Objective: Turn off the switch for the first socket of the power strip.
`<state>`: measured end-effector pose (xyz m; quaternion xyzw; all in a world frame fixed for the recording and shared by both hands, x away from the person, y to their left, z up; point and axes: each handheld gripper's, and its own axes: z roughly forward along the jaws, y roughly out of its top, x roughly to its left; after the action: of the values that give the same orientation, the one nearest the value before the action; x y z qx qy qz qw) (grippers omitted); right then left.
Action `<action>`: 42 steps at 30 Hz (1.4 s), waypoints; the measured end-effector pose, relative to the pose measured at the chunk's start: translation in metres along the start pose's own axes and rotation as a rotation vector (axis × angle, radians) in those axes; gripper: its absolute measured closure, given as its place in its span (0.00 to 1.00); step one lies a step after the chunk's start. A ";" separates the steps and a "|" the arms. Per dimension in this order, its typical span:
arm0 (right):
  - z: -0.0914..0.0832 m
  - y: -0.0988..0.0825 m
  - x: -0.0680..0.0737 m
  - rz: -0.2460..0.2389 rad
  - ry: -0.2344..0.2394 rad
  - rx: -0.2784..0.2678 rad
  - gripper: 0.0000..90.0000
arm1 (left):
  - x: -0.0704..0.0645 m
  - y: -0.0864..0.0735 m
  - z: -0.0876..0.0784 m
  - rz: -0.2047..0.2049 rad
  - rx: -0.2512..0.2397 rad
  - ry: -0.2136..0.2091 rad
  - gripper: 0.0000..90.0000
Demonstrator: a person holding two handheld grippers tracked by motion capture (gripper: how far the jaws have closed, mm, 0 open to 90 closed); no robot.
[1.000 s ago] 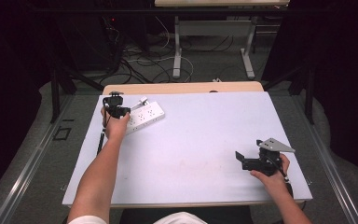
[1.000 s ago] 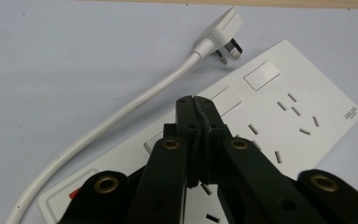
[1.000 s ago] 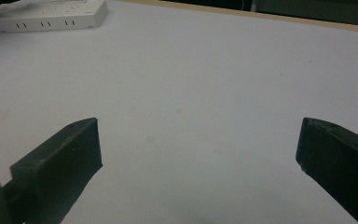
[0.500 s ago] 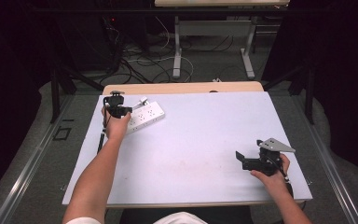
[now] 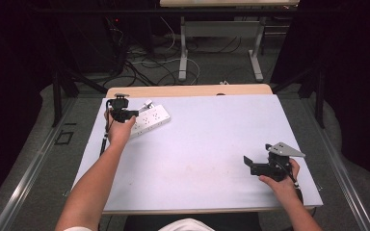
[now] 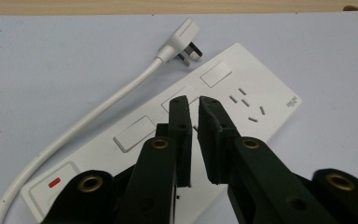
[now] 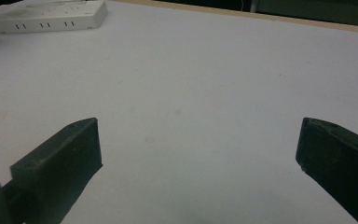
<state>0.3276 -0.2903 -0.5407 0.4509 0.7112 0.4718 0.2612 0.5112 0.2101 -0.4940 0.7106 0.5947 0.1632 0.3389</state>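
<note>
The white power strip (image 5: 148,120) lies flat at the far left of the pale surface (image 5: 212,139), set at a slant, with its own cord (image 6: 81,121) curling round its near side and the plug (image 6: 182,43) resting loose just beyond the strip's far edge, prongs clear of any socket. In the left gripper view a red-marked switch (image 6: 55,182) sits at the strip's near end and a row of covered sockets runs away from it.

Your left gripper (image 6: 193,105) hovers right over the middle of the strip, its jaws drawn almost together with a thin slit between them and nothing clasped in it. If you mean to press or steady the strip, come straight down on the flat panel between sockets, so the tips do not catch a shutter or skid off the glossy face. If the plug is what you want, open the jaws first and move beyond the strip's far edge, taking the plug by its body rather than the prongs, which would let it twist.

Your right gripper (image 5: 262,166) waits well apart at the near right, jaws spread wide over bare surface. Bring it across to pin the strip's free end; the light strip will probably slide otherwise.
</note>
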 end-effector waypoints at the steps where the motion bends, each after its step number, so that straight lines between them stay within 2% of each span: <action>1: 0.000 0.000 0.000 0.000 -0.001 -0.001 0.00 | -0.001 0.000 -0.002 0.007 0.001 -0.005 0.92; 7: -0.001 0.000 0.000 -0.003 -0.006 0.004 0.00 | -0.010 0.000 -0.012 0.026 -0.028 -0.030 0.87; 11: -0.001 0.000 0.000 0.000 -0.006 -0.006 0.00 | -0.016 -0.001 -0.019 0.044 -0.021 -0.049 0.84; 18: -0.001 0.001 0.000 -0.010 -0.002 -0.010 0.00 | -0.025 -0.002 -0.033 0.069 -0.018 -0.111 0.77; 19: -0.001 0.001 0.000 -0.011 -0.003 -0.010 0.00 | -0.027 -0.002 -0.034 0.064 -0.023 -0.117 0.76; 24: -0.002 0.001 0.000 -0.016 -0.010 -0.002 0.00 | -0.035 -0.004 -0.041 0.098 -0.045 -0.136 0.73; 30: -0.003 0.001 0.001 -0.003 -0.007 0.000 0.00 | -0.042 -0.007 -0.049 0.100 -0.078 -0.192 0.67; 32: -0.003 0.001 0.001 -0.005 -0.007 -0.001 0.00 | -0.044 -0.009 -0.050 0.107 -0.099 -0.186 0.65; 38: -0.003 0.001 0.001 -0.008 -0.005 -0.001 0.00 | -0.050 -0.013 -0.056 0.123 -0.118 -0.217 0.60; 42: -0.003 0.001 0.001 -0.011 -0.005 -0.006 0.00 | -0.055 -0.016 -0.062 0.137 -0.131 -0.222 0.55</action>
<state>0.3253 -0.2908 -0.5381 0.4476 0.7116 0.4712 0.2669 0.4473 0.1766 -0.4513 0.7394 0.4917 0.1447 0.4365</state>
